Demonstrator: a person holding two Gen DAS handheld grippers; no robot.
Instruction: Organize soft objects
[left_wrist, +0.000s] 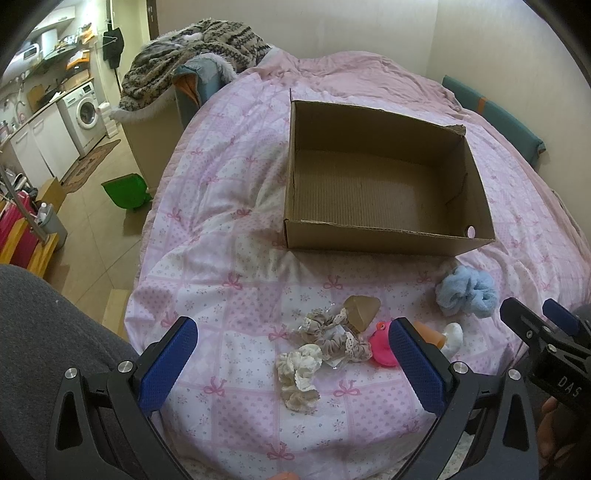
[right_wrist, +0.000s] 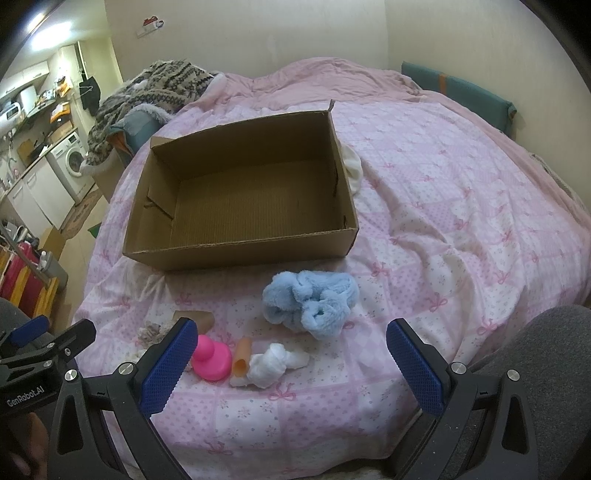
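Left gripper (left_wrist: 291, 363) fingers spread wide, empty, over cream scrunchie (left_wrist: 297, 374). Right gripper (right_wrist: 291, 363) likewise, above white sock (right_wrist: 271, 363). Pink toy (right_wrist: 212, 356) close beside: risk grabbing two. Blue fluffy sock (right_wrist: 310, 304) beyond. Cardboard box (right_wrist: 240, 251) empty; soft bed (right_wrist: 443, 221) may tip it.

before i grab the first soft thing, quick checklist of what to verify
1. Cardboard box open and empty: ok.
2. Left gripper open, holding nothing: ok.
3. Right gripper open, holding nothing: ok.
4. Blue fluffy item lies free on the quilt, apart from the box: ok.
5. Cream scrunchie free of the beige lace scrunchie: not ok, they touch.
6. White rolled cloth separate from the orange piece: cannot tell.
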